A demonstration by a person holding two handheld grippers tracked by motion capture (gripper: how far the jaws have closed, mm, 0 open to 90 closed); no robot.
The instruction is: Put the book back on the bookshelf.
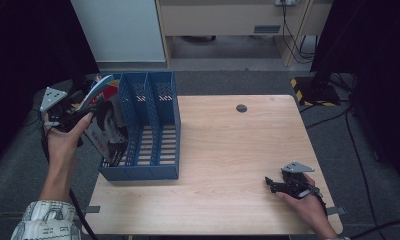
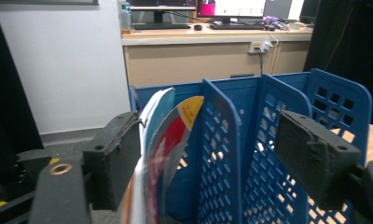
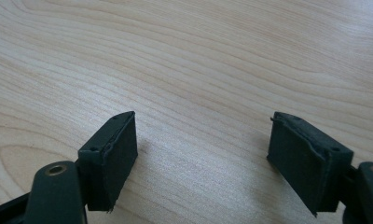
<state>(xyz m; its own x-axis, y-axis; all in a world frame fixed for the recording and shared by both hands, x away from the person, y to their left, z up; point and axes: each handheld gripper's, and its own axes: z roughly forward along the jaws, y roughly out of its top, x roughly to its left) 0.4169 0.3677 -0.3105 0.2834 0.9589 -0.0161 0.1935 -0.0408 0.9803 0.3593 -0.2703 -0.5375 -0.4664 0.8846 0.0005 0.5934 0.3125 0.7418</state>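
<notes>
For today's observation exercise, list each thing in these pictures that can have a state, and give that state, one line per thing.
Magazines: standing tilted in the leftmost compartment, tops curling out, ungripped.
Blue file rack: upright on the table's left part, its two other compartments empty.
Left gripper: open, jaws astride the magazines' top edge and a divider.
Right gripper: open, nothing between the jaws, low over the wooden table.

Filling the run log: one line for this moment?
left gripper: open, jaws around magazines | magazines: leftmost slot, blue plastic file rack | right gripper: open, empty, over wooden table
</notes>
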